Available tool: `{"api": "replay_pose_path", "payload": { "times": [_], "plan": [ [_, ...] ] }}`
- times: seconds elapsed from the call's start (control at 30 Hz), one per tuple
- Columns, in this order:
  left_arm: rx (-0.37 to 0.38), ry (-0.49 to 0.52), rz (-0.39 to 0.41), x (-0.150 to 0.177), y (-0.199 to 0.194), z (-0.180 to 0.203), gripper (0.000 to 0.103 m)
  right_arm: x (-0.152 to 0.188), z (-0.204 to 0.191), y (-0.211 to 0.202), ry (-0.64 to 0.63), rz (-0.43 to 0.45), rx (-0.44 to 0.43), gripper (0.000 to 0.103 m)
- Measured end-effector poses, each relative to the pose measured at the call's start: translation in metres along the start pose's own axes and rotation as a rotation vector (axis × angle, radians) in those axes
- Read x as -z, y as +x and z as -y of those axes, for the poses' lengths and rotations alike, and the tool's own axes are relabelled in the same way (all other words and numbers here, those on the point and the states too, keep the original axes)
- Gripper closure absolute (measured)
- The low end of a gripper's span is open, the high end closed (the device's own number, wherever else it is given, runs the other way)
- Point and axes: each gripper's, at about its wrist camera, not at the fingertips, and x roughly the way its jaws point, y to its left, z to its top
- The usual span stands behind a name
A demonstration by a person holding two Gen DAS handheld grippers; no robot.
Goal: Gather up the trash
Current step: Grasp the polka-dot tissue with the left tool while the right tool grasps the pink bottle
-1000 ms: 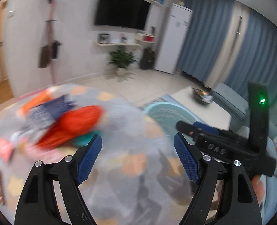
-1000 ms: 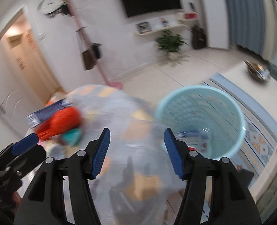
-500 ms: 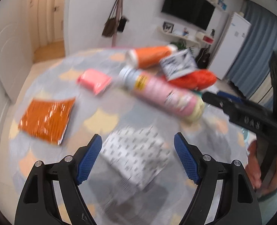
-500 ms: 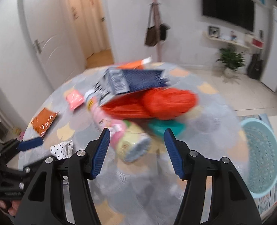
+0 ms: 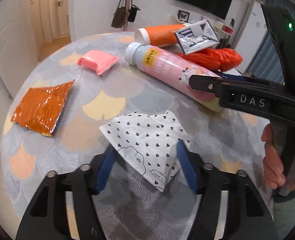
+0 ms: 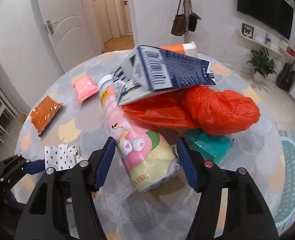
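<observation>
A white paper wrapper with small hearts (image 5: 147, 138) lies flat on the round patterned table (image 5: 111, 84). My left gripper (image 5: 145, 145) straddles it and its jaws are closing; the blue pads are at the paper's edges and the paper is not squeezed. A pink and yellow bottle (image 6: 147, 154) lies on its side. My right gripper (image 6: 145, 140) stands open around the bottle's base, with small gaps on both sides. The left wrist view shows the right gripper (image 5: 207, 79) over that bottle (image 5: 167, 70), held by a hand.
An orange foil packet (image 5: 41, 106), a pink packet (image 5: 97, 61), an orange tube (image 5: 159, 35), a blue and white carton (image 6: 167, 72), a red plastic bag (image 6: 217, 114) and a teal object (image 6: 207, 144) also lie on the table. A teal basket (image 6: 293, 176) stands on the floor, right.
Both grippers swung from the basket side to the trash on the table. The left jaws narrowed around the heart-patterned paper. The right jaws now straddle the pink bottle.
</observation>
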Motion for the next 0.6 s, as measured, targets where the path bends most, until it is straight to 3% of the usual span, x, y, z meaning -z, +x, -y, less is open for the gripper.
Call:
{"api": "replay_pose_path", "payload": {
  "times": [0.2,0.6],
  "plan": [
    [-0.009,0.029,0.011,0.007,-0.004,0.000,0.086,0.014,-0.007,-0.013,0.000,-0.010,-0.019,0.053],
    [0.070,0.021,0.051,0.013,-0.025,-0.005,0.097,0.065,-0.001,-0.055,0.143,-0.083,-0.059,0.051]
  ]
}}
